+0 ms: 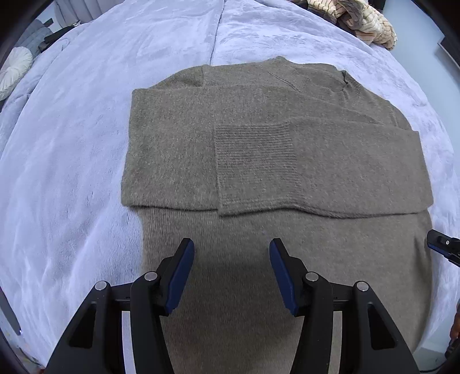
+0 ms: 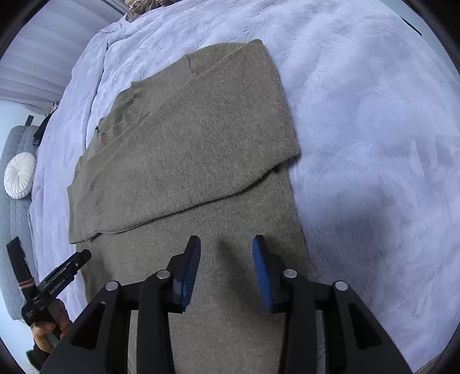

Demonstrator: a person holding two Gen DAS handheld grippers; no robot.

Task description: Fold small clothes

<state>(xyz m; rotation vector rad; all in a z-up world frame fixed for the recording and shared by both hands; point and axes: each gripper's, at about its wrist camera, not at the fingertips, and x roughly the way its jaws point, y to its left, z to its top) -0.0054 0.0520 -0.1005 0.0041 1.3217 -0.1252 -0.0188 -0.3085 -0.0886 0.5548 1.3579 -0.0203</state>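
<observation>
Grey-brown knit sweater [image 1: 258,161] lies flat on a lavender blanket [image 1: 72,143], sleeves folded across its chest, as the left gripper [image 1: 232,250] and right gripper [image 2: 226,247] hover over its hem, both spread wide and empty. Only the left view shows the ribbed cuff [image 1: 256,164] and a patterned heap [image 1: 362,20] beyond the sweater; the right view alone catches a round white cushion [image 2: 20,175].

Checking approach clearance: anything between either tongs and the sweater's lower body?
Nothing visible. The left tongs and right tongs are both open over the grey sweater, which lies on the lavender blanket with both sleeves folded across. Bare knit only below them.
</observation>
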